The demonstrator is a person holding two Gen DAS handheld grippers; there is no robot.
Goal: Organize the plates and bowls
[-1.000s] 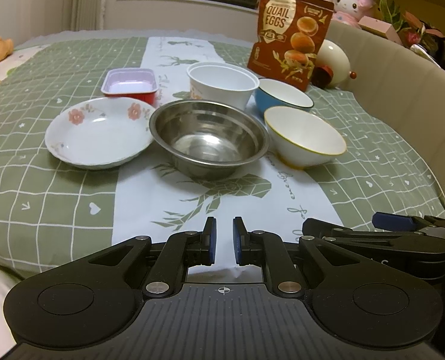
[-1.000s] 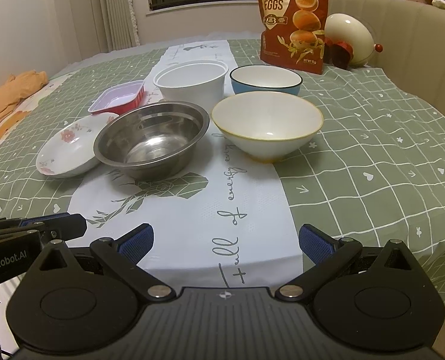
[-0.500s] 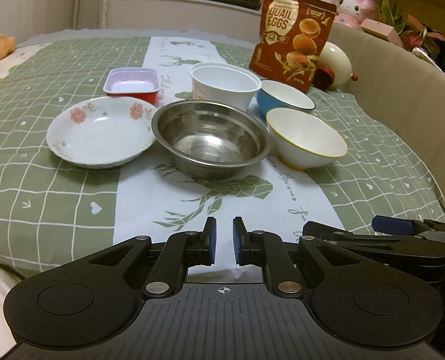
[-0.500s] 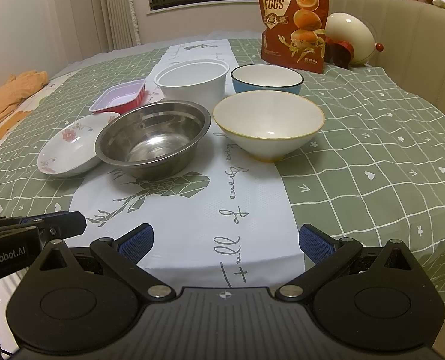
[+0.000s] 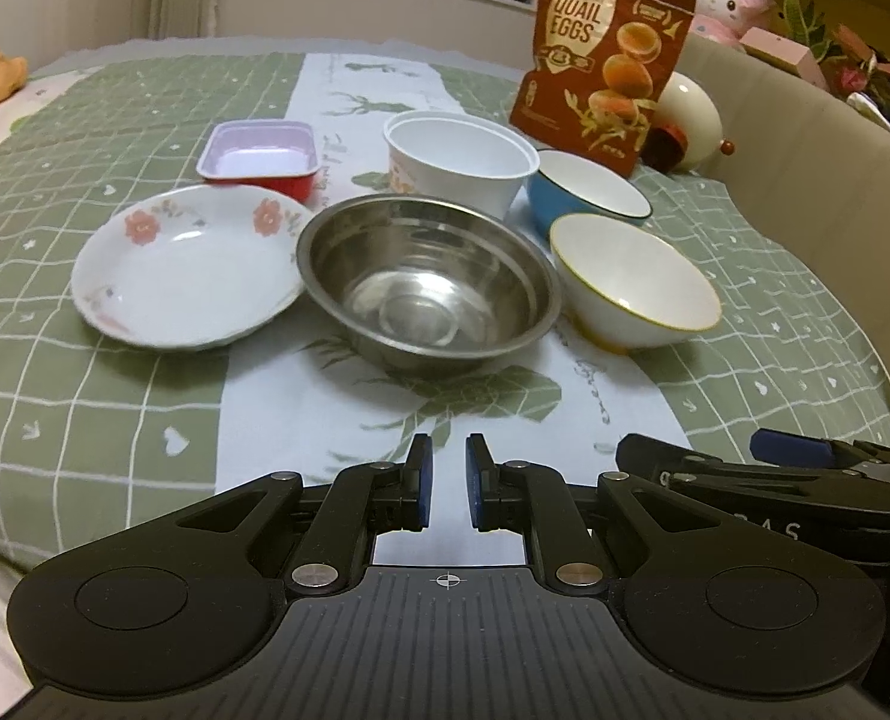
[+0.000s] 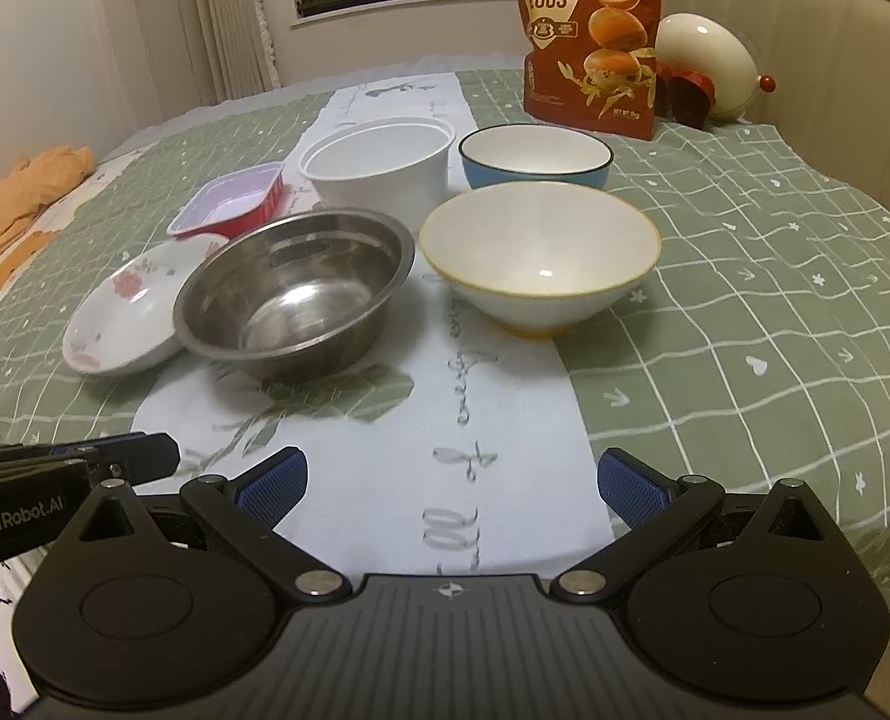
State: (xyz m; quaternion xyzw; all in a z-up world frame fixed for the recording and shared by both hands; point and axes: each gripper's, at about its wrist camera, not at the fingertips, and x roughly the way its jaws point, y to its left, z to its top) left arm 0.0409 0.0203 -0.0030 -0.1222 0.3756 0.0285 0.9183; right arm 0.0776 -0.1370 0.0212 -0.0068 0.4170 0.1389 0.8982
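Observation:
A steel bowl [image 5: 427,282] [image 6: 295,294] sits mid-table. Left of it lies a floral white plate [image 5: 187,267] [image 6: 121,312]. Right of it stands a white bowl with a yellow rim [image 5: 634,282] [image 6: 541,252]. Behind are a white plastic tub [image 5: 460,162] [image 6: 379,168], a blue bowl [image 5: 586,192] [image 6: 535,159] and a red tray [image 5: 259,156] [image 6: 229,207]. My left gripper [image 5: 446,489] is nearly shut and empty, near the table's front edge. My right gripper [image 6: 451,480] is open and empty, in front of the bowls.
A quail-egg bag [image 5: 604,63] [image 6: 589,36] stands at the back right beside a cream egg-shaped ornament [image 6: 706,69]. A beige padded wall [image 5: 817,180] curves along the right. An orange cloth [image 6: 19,204] lies far left.
Both grippers have moved slightly forward toward the dishes. The jaws have not changed and no dish has moved.

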